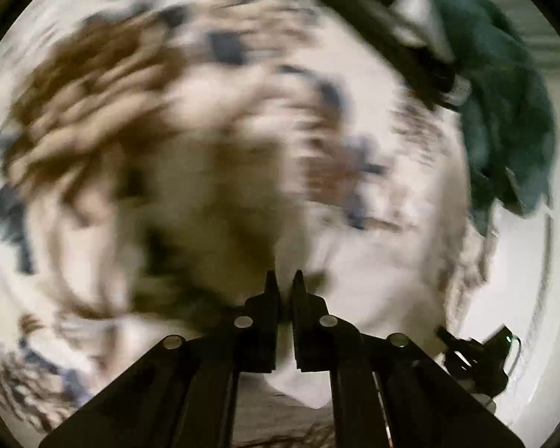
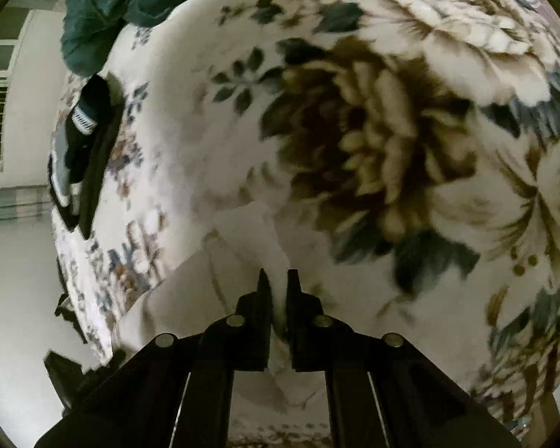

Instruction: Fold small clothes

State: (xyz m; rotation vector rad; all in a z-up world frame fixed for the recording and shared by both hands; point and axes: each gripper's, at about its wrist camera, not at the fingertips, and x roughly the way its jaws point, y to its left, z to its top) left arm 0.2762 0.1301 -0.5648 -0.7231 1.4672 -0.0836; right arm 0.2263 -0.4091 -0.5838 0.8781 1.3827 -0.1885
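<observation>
A white garment [image 2: 242,231] hangs from my right gripper [image 2: 279,280], which is shut on a pinched fold of it above a floral bedspread [image 2: 373,142]. In the left wrist view the picture is heavily blurred by motion. My left gripper [image 1: 284,282] has its fingers nearly together with pale cloth [image 1: 220,186] in front of them; whether cloth is pinched between them cannot be told.
A dark green garment [image 2: 104,3] lies at the bed's far edge and also shows in the left wrist view [image 1: 504,112]. A folded black garment with a white label [image 2: 86,138] lies beside it. The bed edge drops to a pale floor [image 2: 15,298].
</observation>
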